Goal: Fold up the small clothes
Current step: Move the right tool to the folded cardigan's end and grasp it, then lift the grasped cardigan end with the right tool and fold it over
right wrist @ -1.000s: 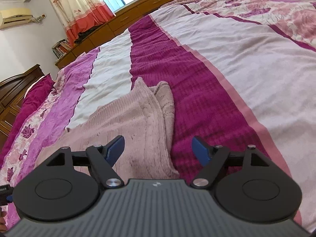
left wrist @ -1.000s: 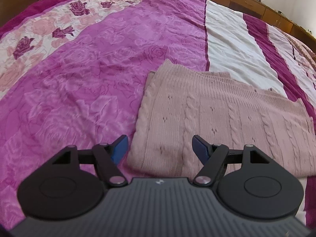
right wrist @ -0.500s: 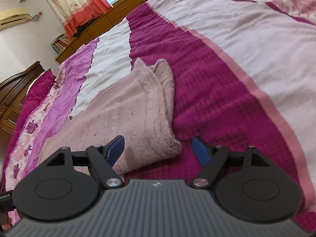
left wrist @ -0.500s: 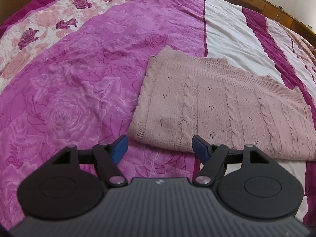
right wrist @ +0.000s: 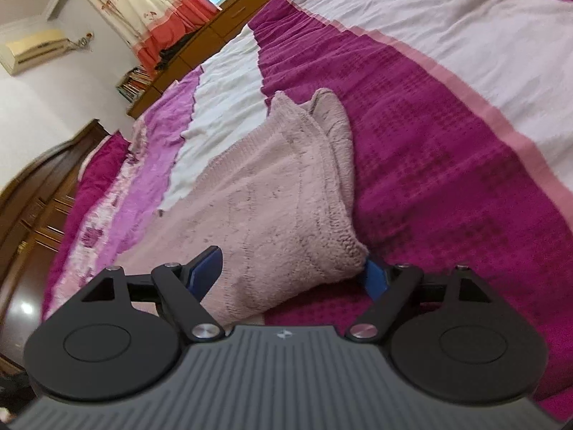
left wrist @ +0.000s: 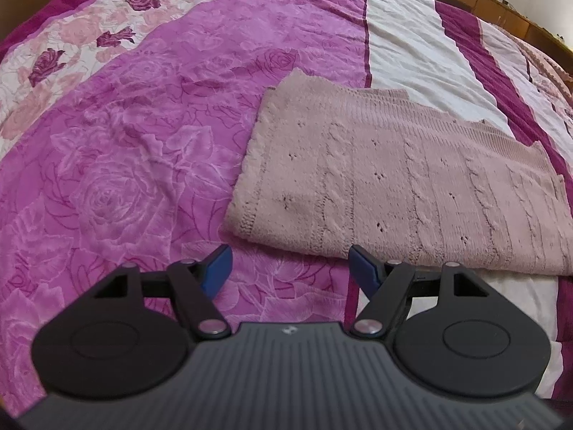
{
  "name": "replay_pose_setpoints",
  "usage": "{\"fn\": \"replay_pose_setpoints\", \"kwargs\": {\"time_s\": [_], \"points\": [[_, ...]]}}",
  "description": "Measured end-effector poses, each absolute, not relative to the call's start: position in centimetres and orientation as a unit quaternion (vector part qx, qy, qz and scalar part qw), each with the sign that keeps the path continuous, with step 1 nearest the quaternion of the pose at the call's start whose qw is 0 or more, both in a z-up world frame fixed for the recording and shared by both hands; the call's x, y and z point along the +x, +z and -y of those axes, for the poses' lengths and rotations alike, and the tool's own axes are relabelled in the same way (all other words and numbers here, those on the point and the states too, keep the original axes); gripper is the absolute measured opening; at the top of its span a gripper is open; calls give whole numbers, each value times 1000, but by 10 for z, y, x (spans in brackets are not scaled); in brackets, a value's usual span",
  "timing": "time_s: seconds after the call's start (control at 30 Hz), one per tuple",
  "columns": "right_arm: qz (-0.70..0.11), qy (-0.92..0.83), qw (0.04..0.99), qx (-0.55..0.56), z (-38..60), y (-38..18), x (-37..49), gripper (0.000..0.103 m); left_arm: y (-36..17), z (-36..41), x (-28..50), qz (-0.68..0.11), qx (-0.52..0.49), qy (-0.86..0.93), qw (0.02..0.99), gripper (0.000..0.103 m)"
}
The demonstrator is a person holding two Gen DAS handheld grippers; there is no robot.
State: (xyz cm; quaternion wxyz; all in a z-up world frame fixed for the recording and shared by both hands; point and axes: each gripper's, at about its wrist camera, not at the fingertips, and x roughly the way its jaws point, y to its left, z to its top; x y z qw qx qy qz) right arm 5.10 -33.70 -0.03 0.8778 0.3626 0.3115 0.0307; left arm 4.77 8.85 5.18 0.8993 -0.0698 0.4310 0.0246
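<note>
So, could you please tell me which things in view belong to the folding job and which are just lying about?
Job:
- pink knitted garment
- left gripper, open
- right gripper, open, garment corner between its fingers

Lying about:
- bedspread
- curtain
- books
- air conditioner

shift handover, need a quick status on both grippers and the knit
Left hand-held gripper open, short of the pink knit. Right hand-held gripper open, jaws just widened, straddling its corner. Knit folded flat on bedspread. Nothing in the way.
</note>
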Motion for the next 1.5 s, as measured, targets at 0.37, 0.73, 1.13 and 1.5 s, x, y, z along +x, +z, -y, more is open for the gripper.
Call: {"fn": "replay_pose_setpoints", "kwargs": {"time_s": [0.37, 0.73, 1.13, 1.5], "points": [[-293, 43, 871, 392, 334, -6, 63, 86, 47, -85, 50, -439, -63, 32, 896, 73], [-266, 27, 865, 425, 342, -10, 67, 83, 43, -84, 54, -450, -55, 42, 891, 73], [-274, -10, 874, 402, 337, -9, 94, 68, 42, -84, 57, -453, -52, 44, 889, 73], [-269, -14, 879, 393, 343, -6, 99, 30, 46, -89, 56, -452, -45, 50, 890, 73]]}}
